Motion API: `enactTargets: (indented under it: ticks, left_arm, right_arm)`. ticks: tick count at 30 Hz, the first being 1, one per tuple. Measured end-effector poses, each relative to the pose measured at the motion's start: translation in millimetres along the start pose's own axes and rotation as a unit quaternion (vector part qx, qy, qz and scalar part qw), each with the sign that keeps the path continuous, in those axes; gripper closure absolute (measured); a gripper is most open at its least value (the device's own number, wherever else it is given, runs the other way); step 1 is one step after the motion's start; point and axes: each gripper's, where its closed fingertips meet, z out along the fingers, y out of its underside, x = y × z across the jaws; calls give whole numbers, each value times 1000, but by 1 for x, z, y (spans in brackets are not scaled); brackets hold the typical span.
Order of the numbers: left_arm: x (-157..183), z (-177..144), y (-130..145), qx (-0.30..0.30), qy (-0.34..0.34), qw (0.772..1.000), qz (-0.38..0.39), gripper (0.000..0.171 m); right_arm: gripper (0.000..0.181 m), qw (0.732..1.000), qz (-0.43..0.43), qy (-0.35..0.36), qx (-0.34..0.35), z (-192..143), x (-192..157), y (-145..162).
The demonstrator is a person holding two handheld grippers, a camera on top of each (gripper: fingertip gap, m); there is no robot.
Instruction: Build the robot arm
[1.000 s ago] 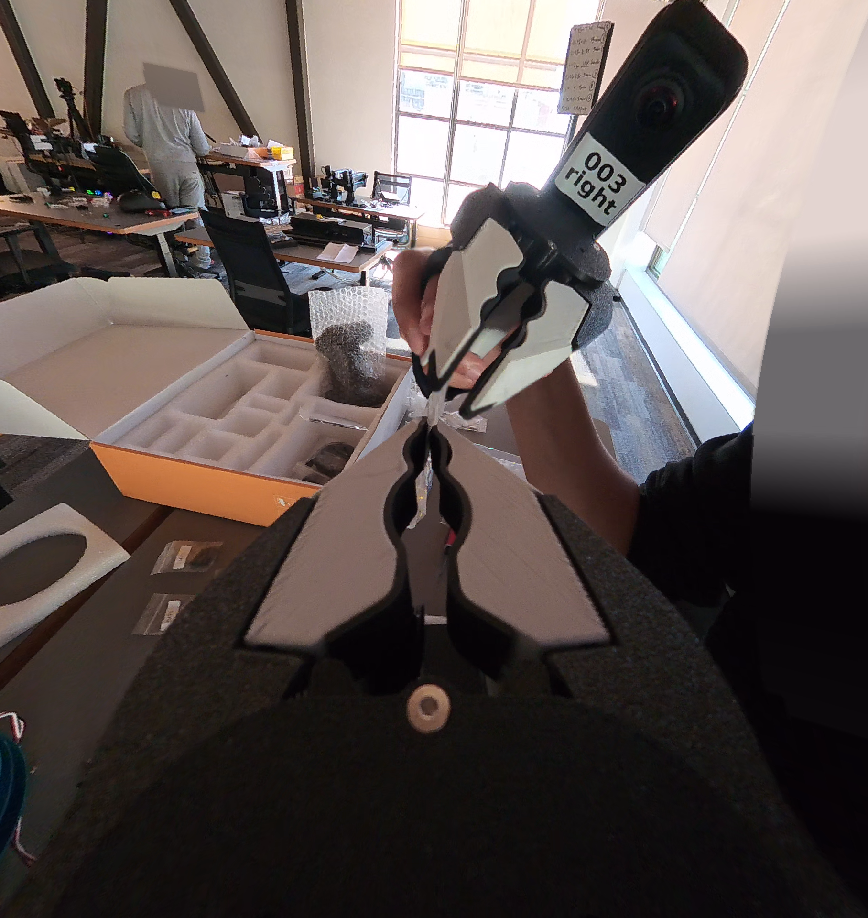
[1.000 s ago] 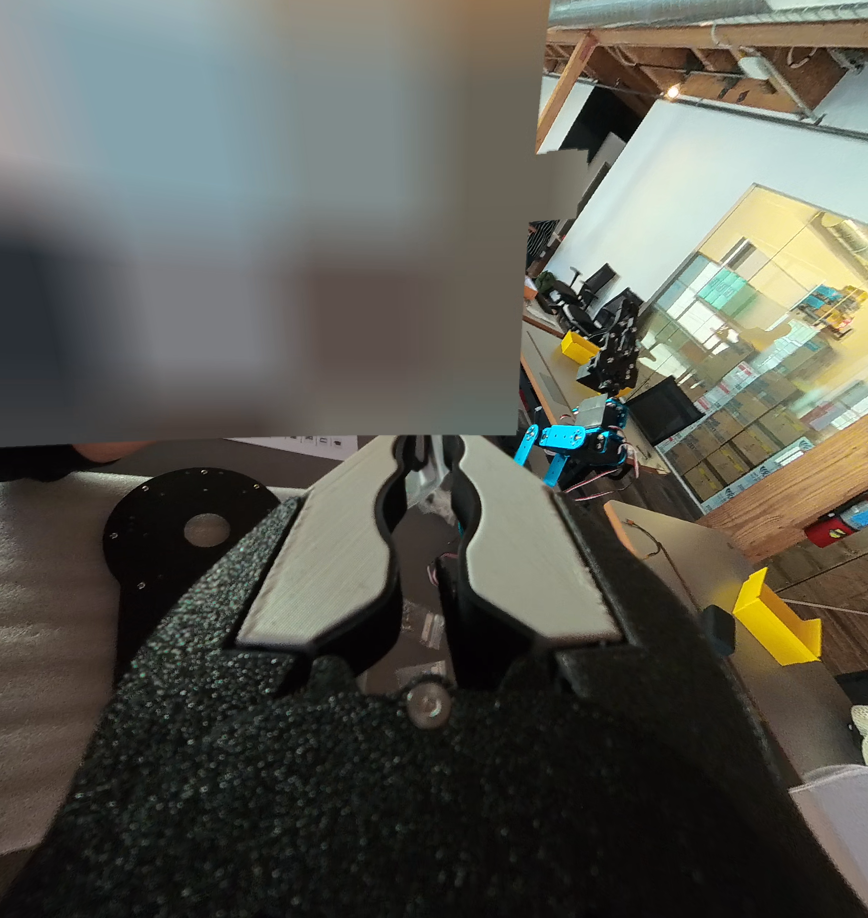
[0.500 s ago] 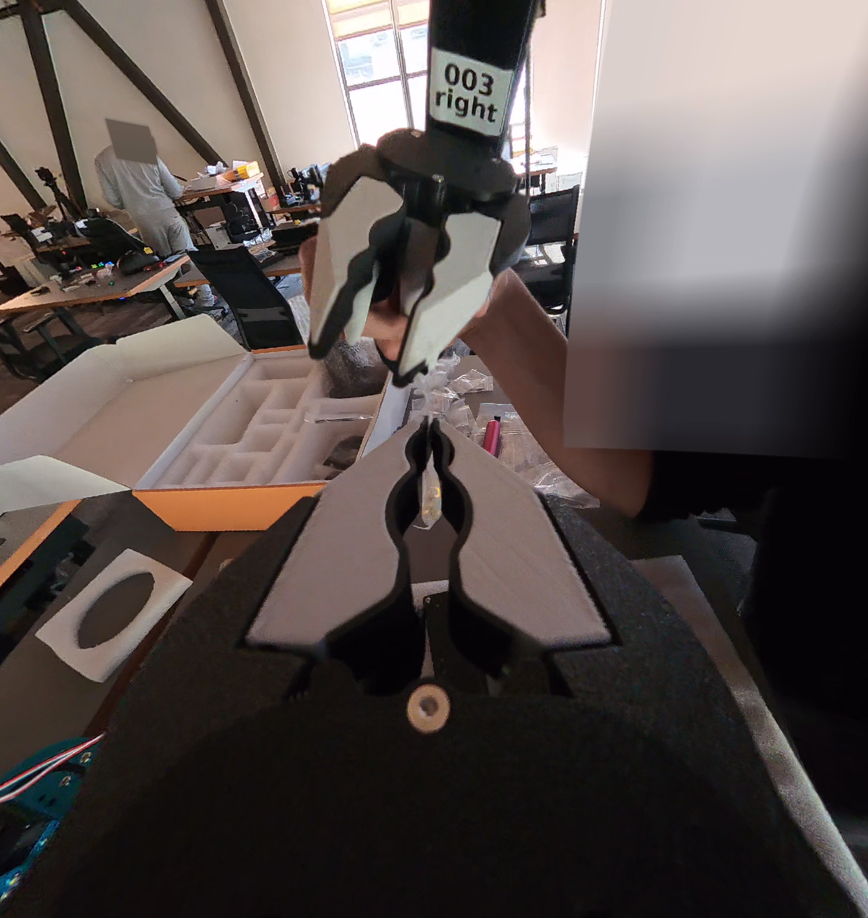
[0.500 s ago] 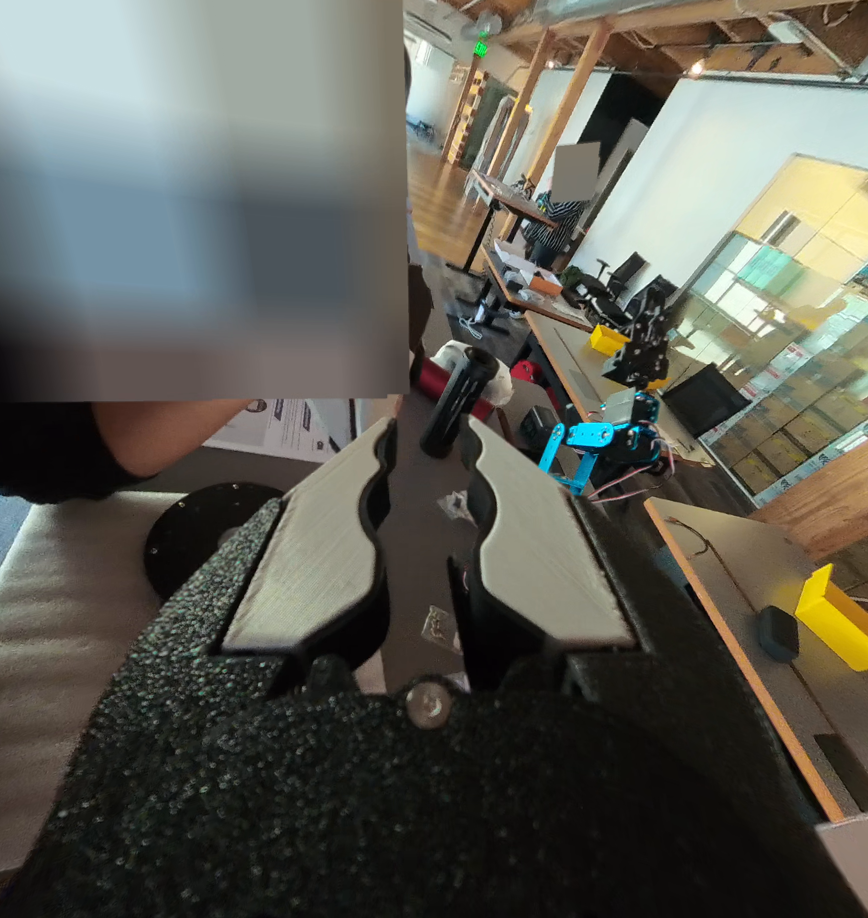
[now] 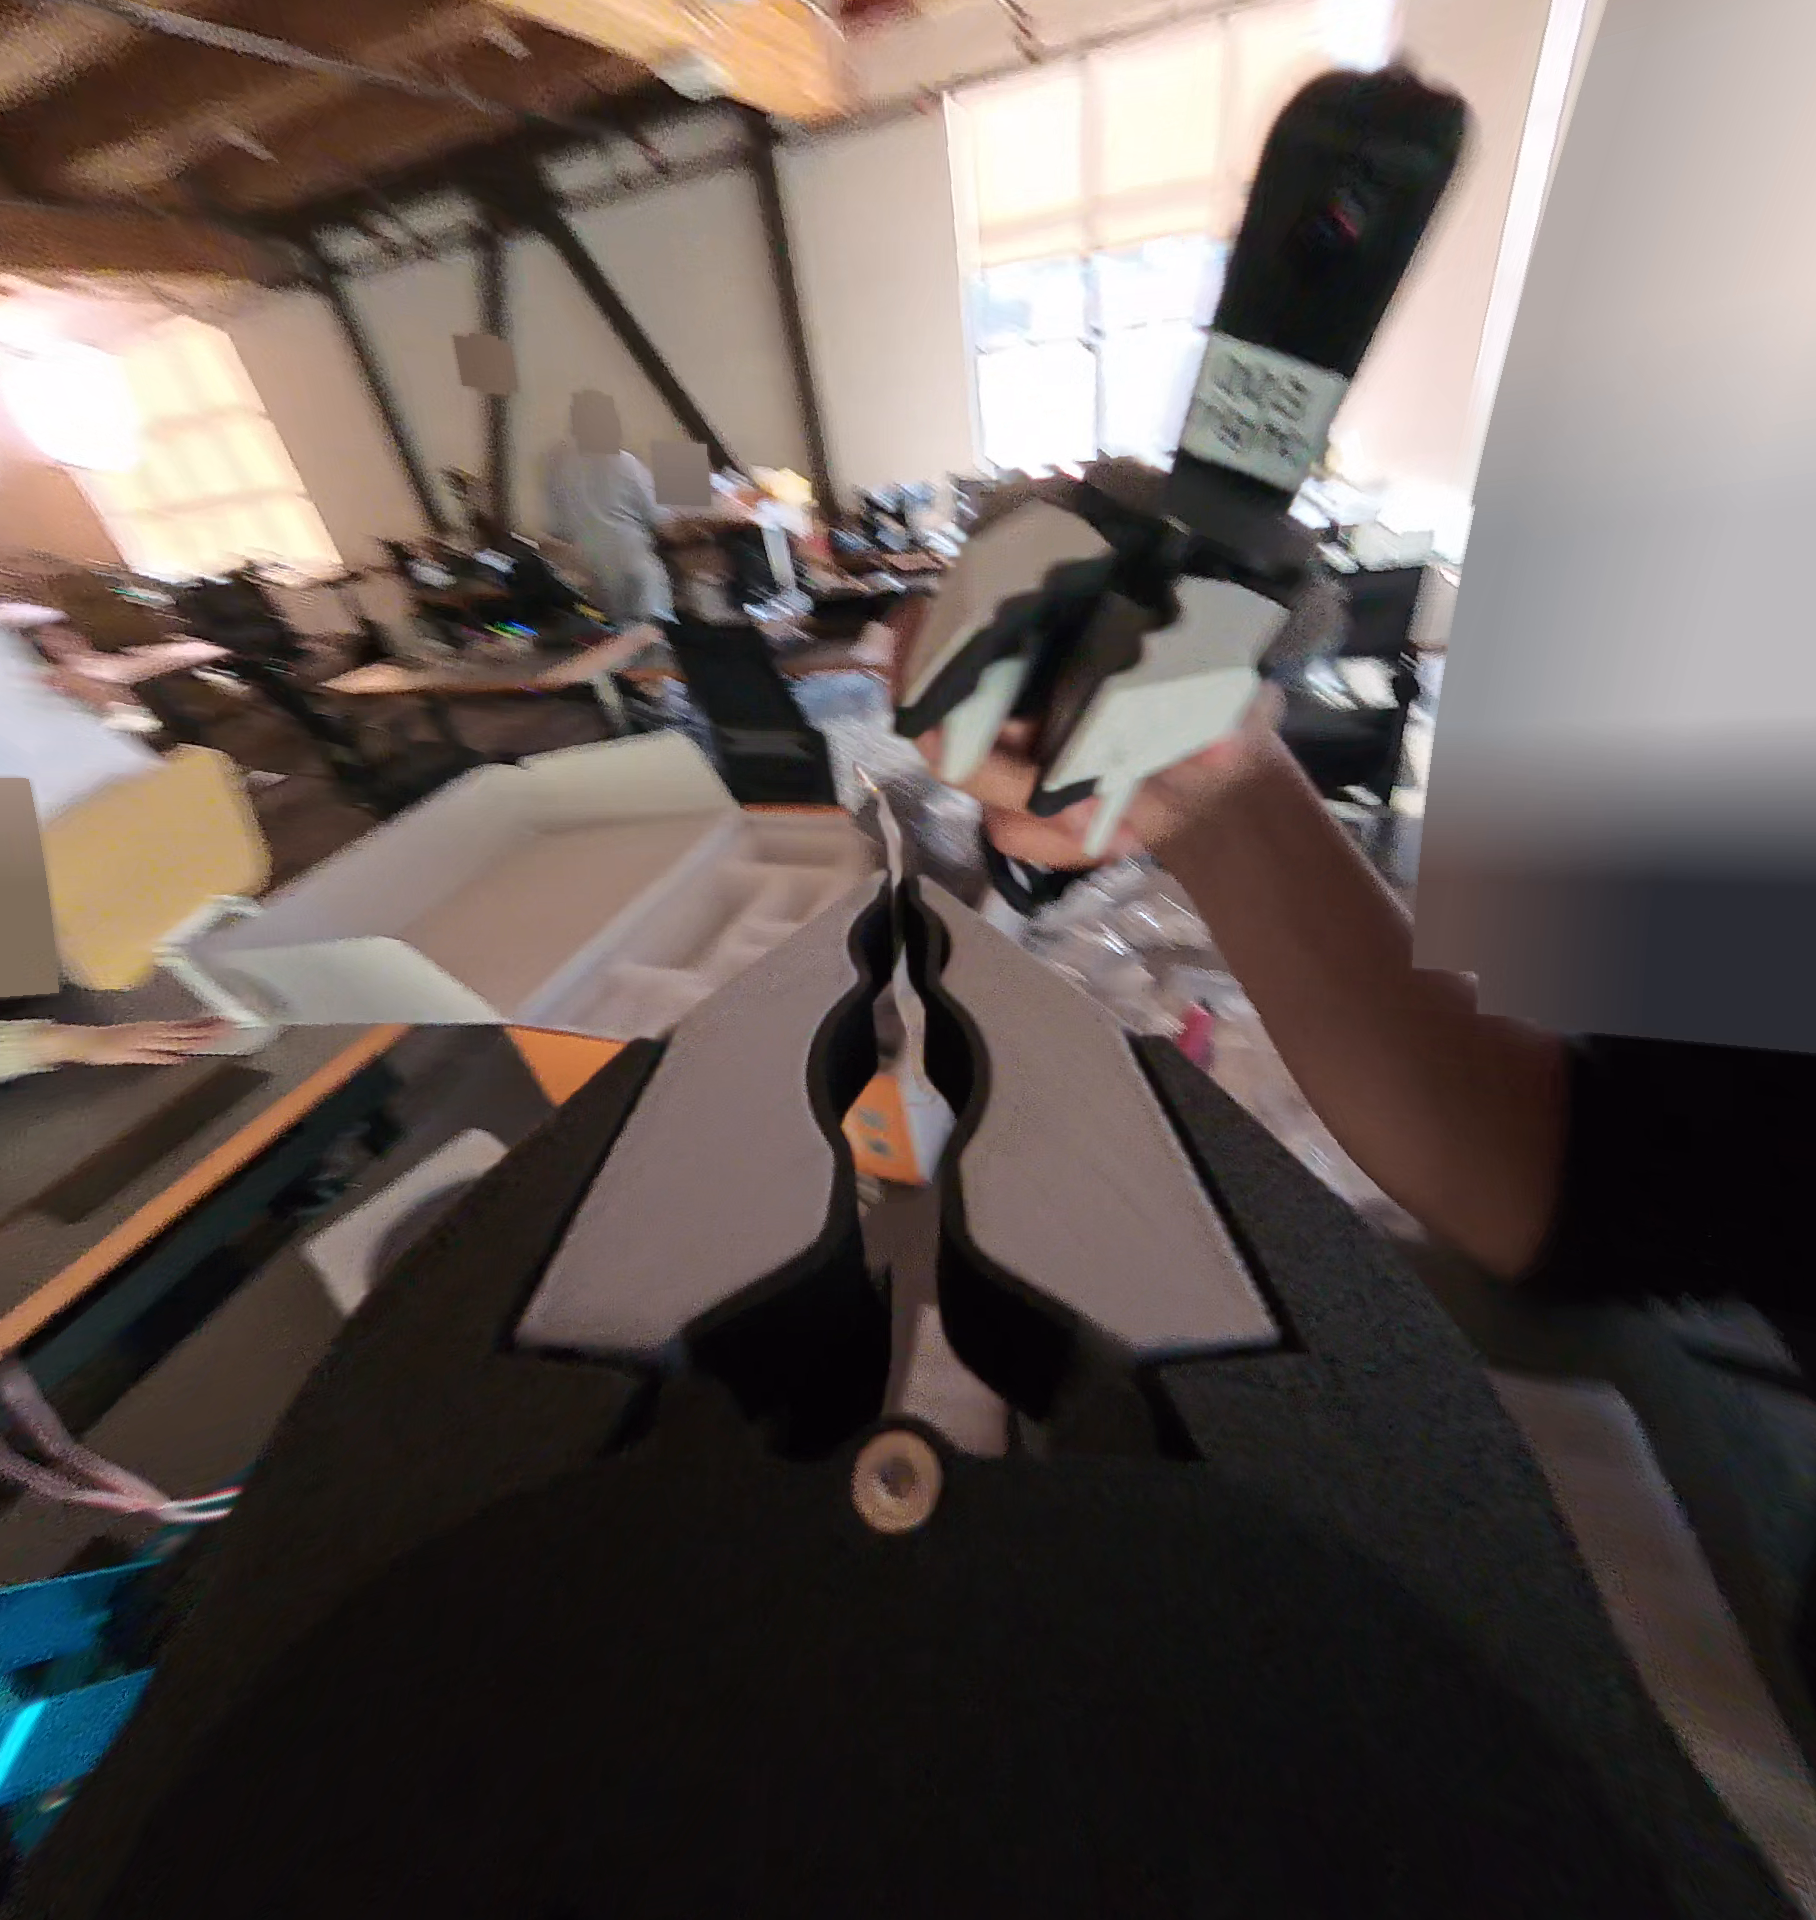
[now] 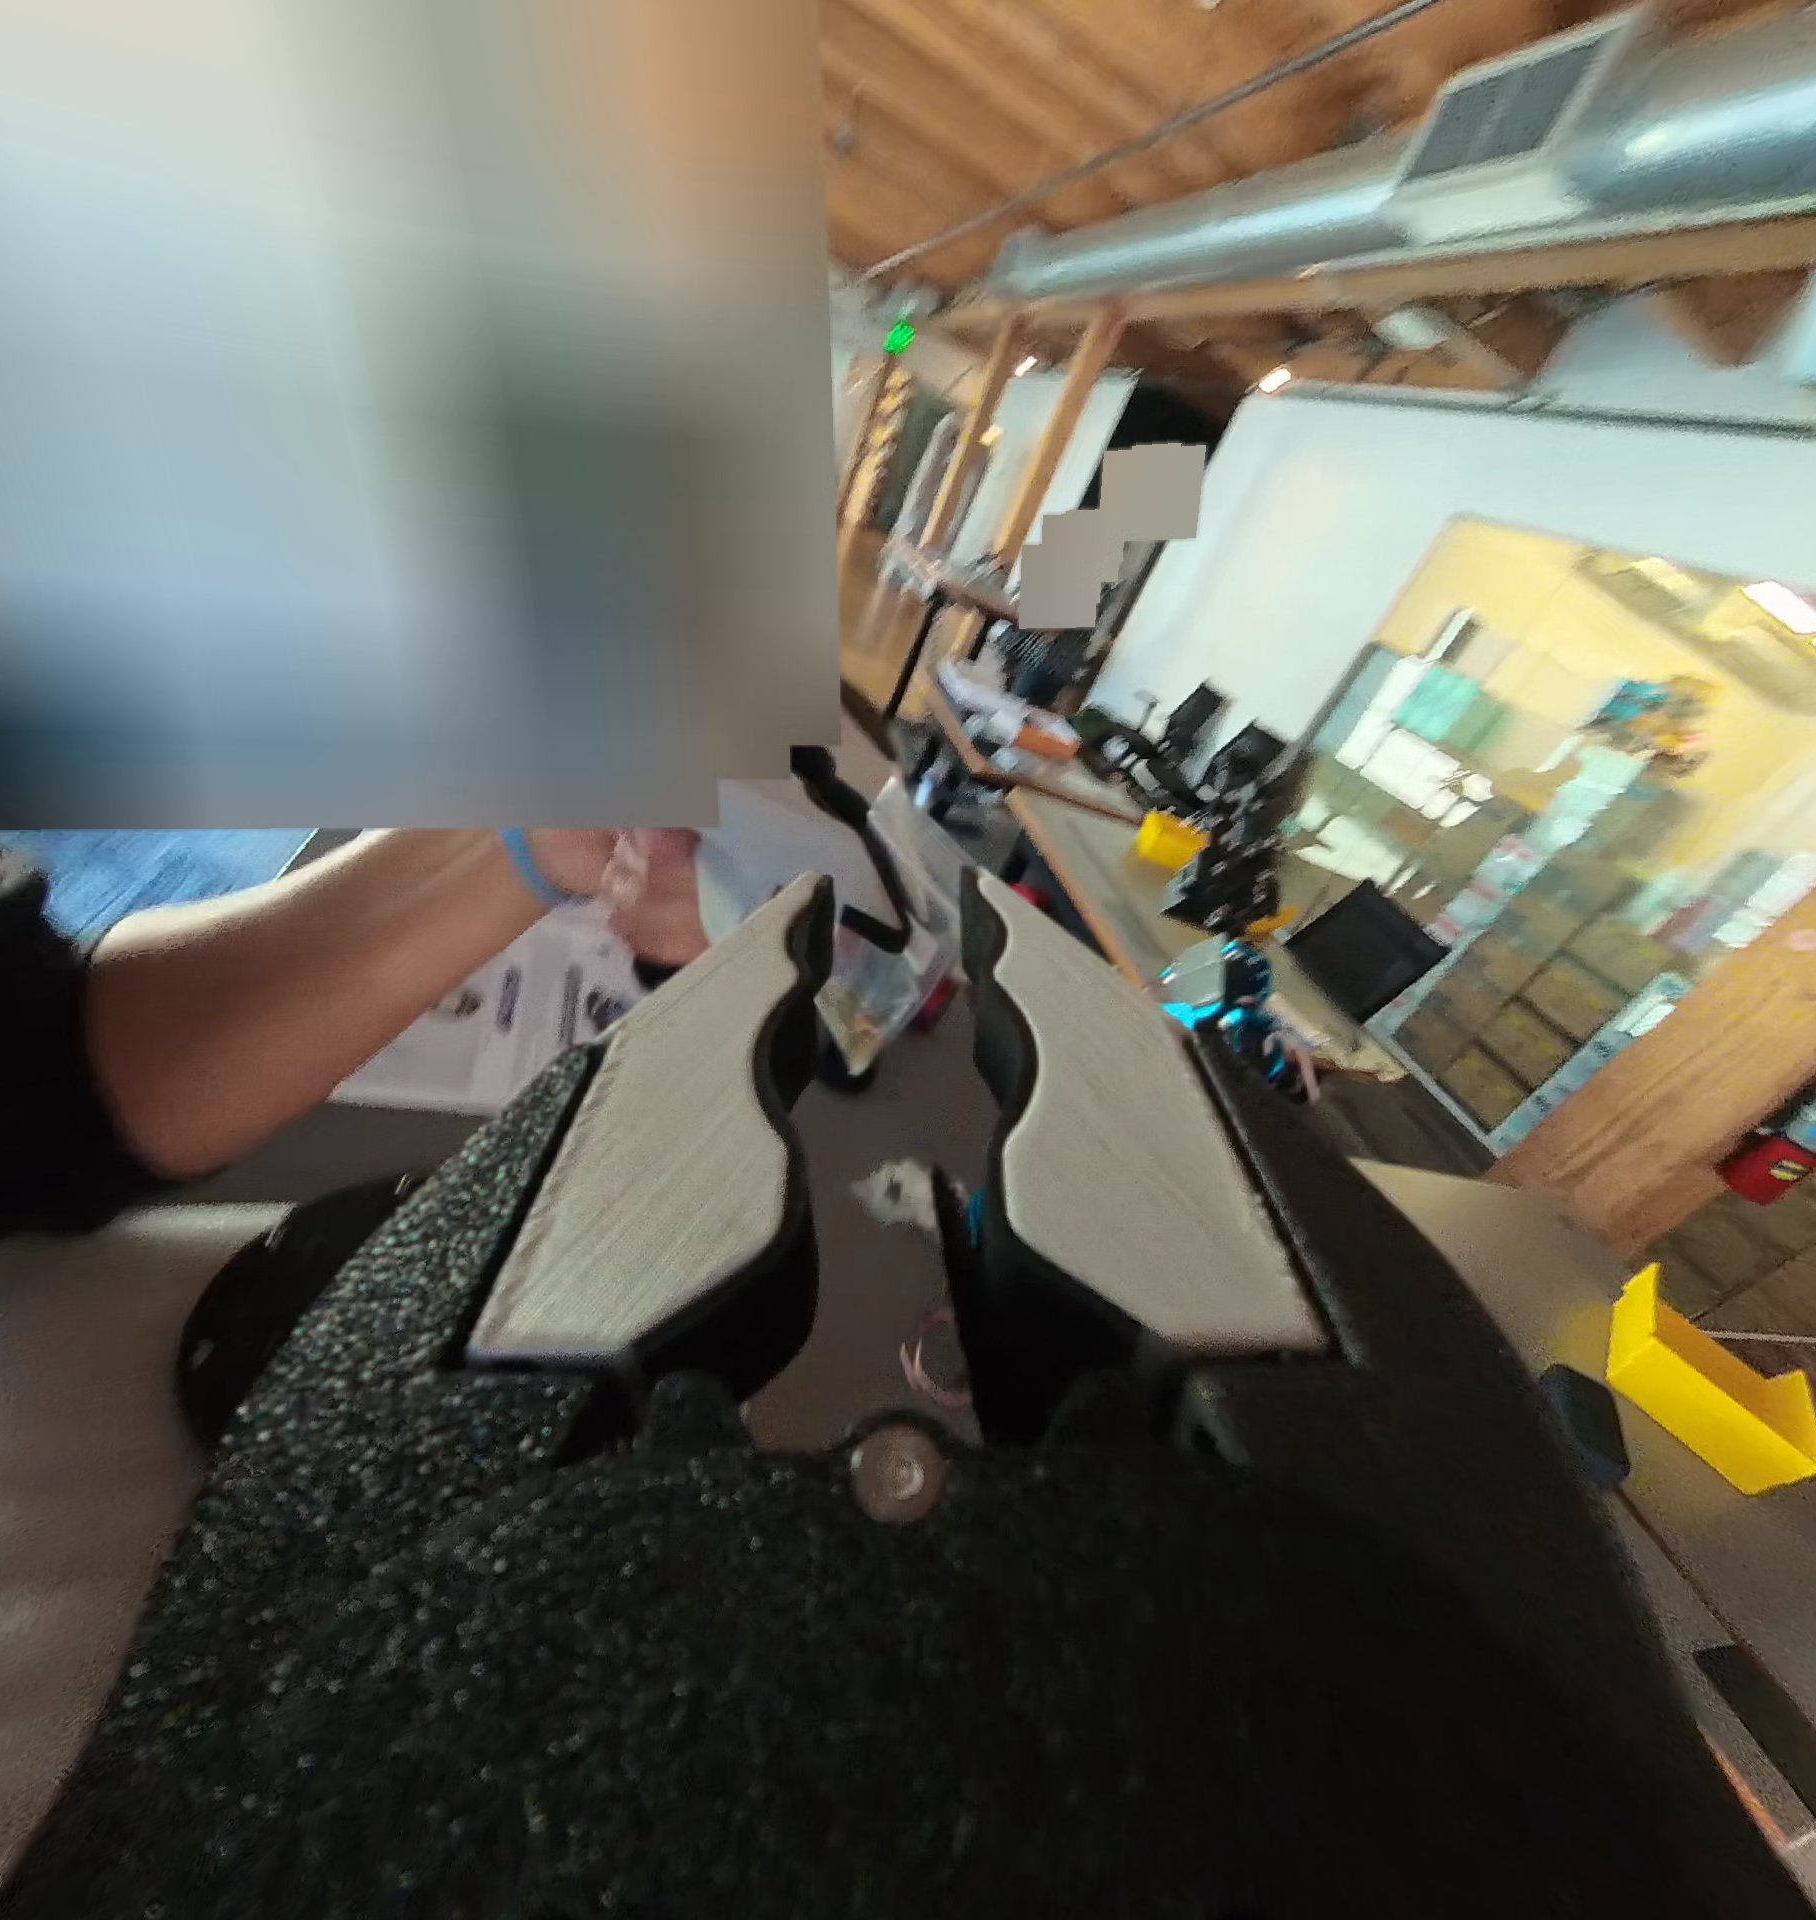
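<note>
Left hand-held gripper (image 5: pixel 896 883): fingers pressed together on a thin clear plastic bag (image 5: pixel 899 977), pinched edge-on between the tips, held up off the desk

Right hand-held gripper (image 6: pixel 896 902): fingers apart, nothing between them; in the left wrist view it (image 5: pixel 1029 774) hangs just right of the bag's top end, not touching it

Clear plastic bag in the right wrist view (image 6: pixel 873 992): hangs from the other gripper's black fingertip, just beyond the open fingers

Near left: black round plate (image 6: pixel 260 1299) on the desk (image 6: pixel 883 1091)

Far: open orange box with white foam tray (image 5: pixel 675 935); blue robot arm (image 6: pixel 1236 997)

Right: yellow bin (image 6: pixel 1704 1392)
</note>
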Motion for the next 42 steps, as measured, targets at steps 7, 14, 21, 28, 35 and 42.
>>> enactTargets:
  ticks: [7, 14, 21, 28, 35, 42]
  left_arm:
    - [-14, 6, -43, 68, -171, 974, 134, 171]
    - [-22, 4, -48, 38, -251, 949, 188, 171]
    - [-28, -5, -48, 23, -276, 937, 214, 171]
    - [-26, -7, -48, 13, -277, 935, 222, 171]
    - [-27, -11, -51, 23, -275, 939, 203, 171]
    - [-27, -11, -52, 26, -270, 945, 184, 171]
  right_arm:
    - [139, 978, 96, 144, 113, 23, 34, -47]
    - [135, 981, 85, 153, 78, 29, 30, -43]
    - [134, 983, 97, 148, 56, 31, 31, -36]
    - [141, 985, 105, 119, 62, 31, 26, -38]
    - [141, 986, 80, 129, 64, 32, 25, -40]
    - [157, 986, 55, 139, 78, 35, 22, -47]
